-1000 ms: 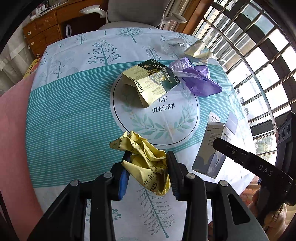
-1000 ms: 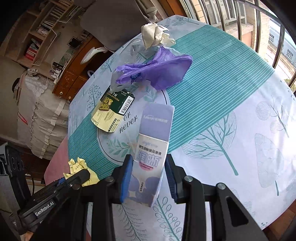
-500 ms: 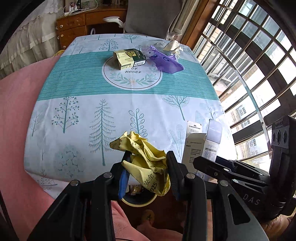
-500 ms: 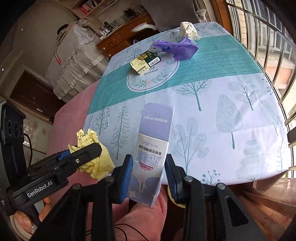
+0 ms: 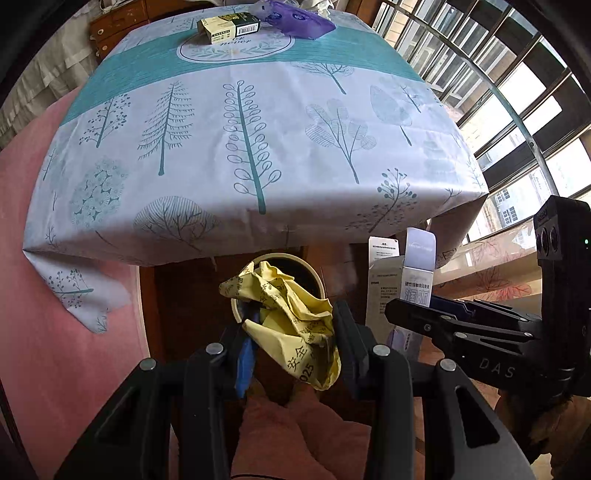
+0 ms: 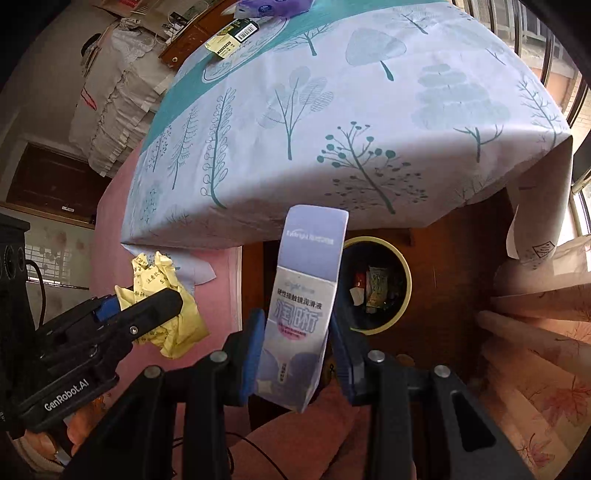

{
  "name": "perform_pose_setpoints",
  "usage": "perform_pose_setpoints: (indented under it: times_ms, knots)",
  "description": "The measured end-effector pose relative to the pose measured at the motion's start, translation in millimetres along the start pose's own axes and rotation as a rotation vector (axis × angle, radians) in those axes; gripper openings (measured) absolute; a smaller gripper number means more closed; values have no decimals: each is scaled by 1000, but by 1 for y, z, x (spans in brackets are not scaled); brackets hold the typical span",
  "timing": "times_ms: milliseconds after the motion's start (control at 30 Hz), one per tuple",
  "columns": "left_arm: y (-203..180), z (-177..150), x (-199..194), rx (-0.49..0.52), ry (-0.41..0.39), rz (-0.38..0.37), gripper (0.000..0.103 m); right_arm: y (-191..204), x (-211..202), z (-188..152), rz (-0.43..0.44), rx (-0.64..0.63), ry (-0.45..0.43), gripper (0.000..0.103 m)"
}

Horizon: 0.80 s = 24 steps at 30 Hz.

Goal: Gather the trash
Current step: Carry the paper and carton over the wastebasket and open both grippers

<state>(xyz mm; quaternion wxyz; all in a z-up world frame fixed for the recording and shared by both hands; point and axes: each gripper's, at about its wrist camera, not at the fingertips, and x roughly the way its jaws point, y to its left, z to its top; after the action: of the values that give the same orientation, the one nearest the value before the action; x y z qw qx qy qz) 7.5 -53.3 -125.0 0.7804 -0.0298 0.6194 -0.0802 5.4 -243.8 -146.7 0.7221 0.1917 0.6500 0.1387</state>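
My left gripper (image 5: 293,332) is shut on a crumpled yellow paper (image 5: 291,314) and holds it over the round yellow-rimmed trash bin (image 5: 314,273) on the floor below the table edge. My right gripper (image 6: 297,343) is shut on a tall pale purple carton (image 6: 303,306), held upright just left of the bin (image 6: 400,258), which holds some wrappers. The carton also shows in the left wrist view (image 5: 402,280), and the yellow paper in the right wrist view (image 6: 166,295). A green and cream box (image 5: 229,27) and a purple bag (image 5: 299,18) lie at the far end of the table.
The table (image 5: 251,129) has a tree-print cloth that hangs over its near edge. A pink cover (image 5: 55,332) lies to the left. A barred window (image 5: 517,92) is at the right. A wooden dresser (image 5: 122,22) stands behind the table.
Both grippers have pulled back from the table and dropped below its edge with their loads. The trash bin has come into view under them.
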Motion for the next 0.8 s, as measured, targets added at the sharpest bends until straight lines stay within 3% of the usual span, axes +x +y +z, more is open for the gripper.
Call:
perform_pose_setpoints:
  times_ms: [167,467,567,633,700,800]
  knots:
    - [10,-23,79,-16,45,-35,38,-39,71,-16,-33,62,22,36]
    - [38,-35,215,-23,32,4,46,-98,210,-13,-105,140,69,38]
    - [47,-37,237,-25,21,25,57,-110,239,-12,-105,158,84,41]
    - [52,-37,246,-31,26,42,74,-115,249,-10,-107,172,93,42]
    - [58,-39,253,-49,34,52,87,-118,254,-12,-114,181,99,62]
    - [69,-41,254,-82,29,68,96,-113,251,-13,-125,179,78,68]
